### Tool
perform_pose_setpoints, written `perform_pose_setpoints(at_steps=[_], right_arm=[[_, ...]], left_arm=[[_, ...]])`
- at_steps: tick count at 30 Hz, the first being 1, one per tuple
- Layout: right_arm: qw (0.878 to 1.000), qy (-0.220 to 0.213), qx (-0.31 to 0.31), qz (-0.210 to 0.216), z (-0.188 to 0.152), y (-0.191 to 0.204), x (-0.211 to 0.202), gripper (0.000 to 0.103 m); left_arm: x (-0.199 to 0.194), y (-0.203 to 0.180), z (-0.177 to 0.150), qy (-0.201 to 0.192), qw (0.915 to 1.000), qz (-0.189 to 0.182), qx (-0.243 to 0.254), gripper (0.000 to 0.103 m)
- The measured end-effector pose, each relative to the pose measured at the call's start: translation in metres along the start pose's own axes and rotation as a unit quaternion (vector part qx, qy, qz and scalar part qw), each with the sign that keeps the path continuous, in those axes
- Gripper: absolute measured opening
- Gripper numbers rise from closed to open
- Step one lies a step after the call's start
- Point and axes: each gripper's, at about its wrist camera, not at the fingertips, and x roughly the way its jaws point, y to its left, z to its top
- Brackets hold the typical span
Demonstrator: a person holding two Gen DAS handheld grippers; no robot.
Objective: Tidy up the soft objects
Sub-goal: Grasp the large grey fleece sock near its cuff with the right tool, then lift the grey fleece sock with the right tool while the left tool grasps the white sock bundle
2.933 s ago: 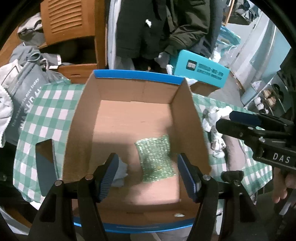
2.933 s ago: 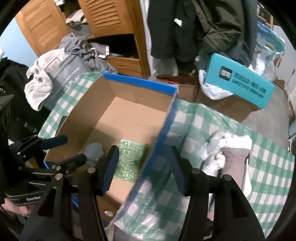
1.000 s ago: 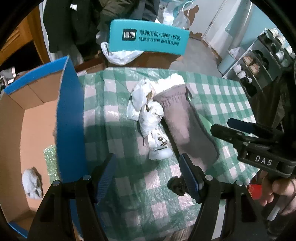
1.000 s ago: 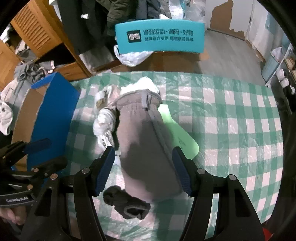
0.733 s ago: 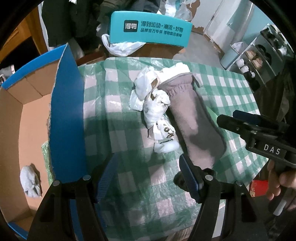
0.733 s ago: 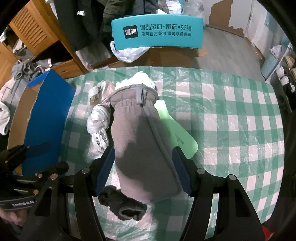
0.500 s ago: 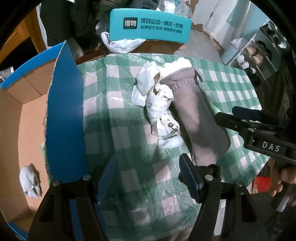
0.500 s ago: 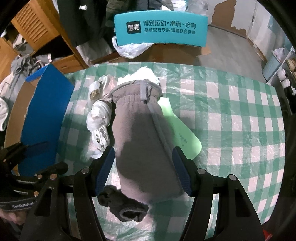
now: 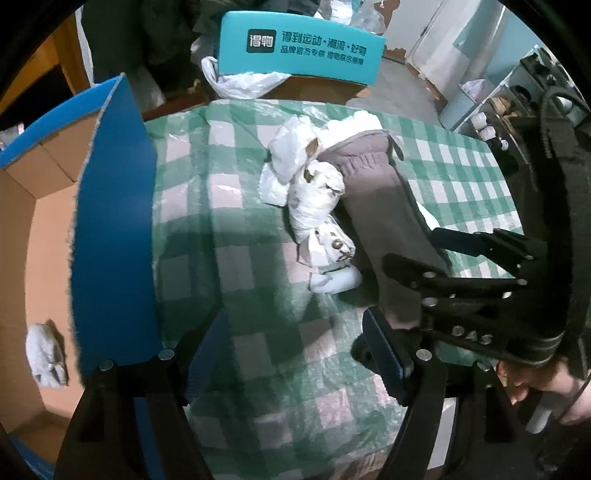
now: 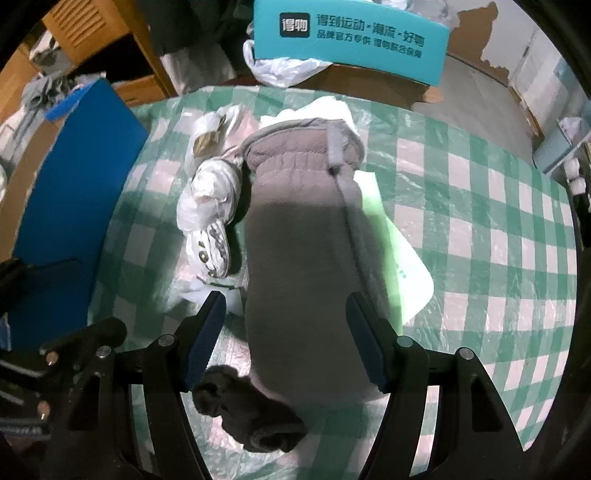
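A long grey fleece mitten [image 10: 299, 236] lies on the green checked tablecloth [image 10: 480, 229]; it also shows in the left wrist view [image 9: 384, 218]. My right gripper [image 10: 284, 332] is open and straddles the mitten's near end. Crumpled white plastic bags [image 10: 210, 206] lie against the mitten's left side, also seen in the left wrist view [image 9: 314, 206]. My left gripper [image 9: 295, 350] is open and empty over the cloth, left of the right gripper [image 9: 458, 280]. The cardboard box [image 9: 110, 221] with blue walls stands at the left, with a small white soft item [image 9: 46, 354] inside.
A pale green sheet [image 10: 402, 266] lies under the mitten's right side. A dark grey glove [image 10: 251, 413] lies at the near table edge. A teal carton [image 10: 351, 33] stands behind the table. Shelving [image 9: 491, 110] is at the far right.
Both grippers swung from the box to the pile on the cloth. Over the last second my right gripper came down around the mitten's near end, and my left gripper stayed open.
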Motion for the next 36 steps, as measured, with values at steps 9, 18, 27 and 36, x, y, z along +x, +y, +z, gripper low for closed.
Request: perform_pose_setpoints(at_steps=[9,18,27,36], right_arm=[[1.0,0.015,-0.002,-0.018,0.0,-0.001,0.021,0.067],[1.0,0.019,0.015,0.019,0.0,-0.014,0.028,0.027],[0.999,-0.008,0.014,0.036,-0.002,-0.018,0.006,0.012],[0.997,-0.035,0.034,0.06,-0.007,-0.033,-0.02,0.012]], left_arm=[[0.019,-0.004,0.003,0.016,0.9998,0.009,0.003,0.077],[0.03,0.01,0.019,0.023,0.9993,0.001,-0.03,0.077],[0.043,0.008,0.039,0.021,0.998,-0.006,-0.059,0.08],[0.058,0.01,0.054,0.022,0.9952,-0.007,-0.095,0.08]])
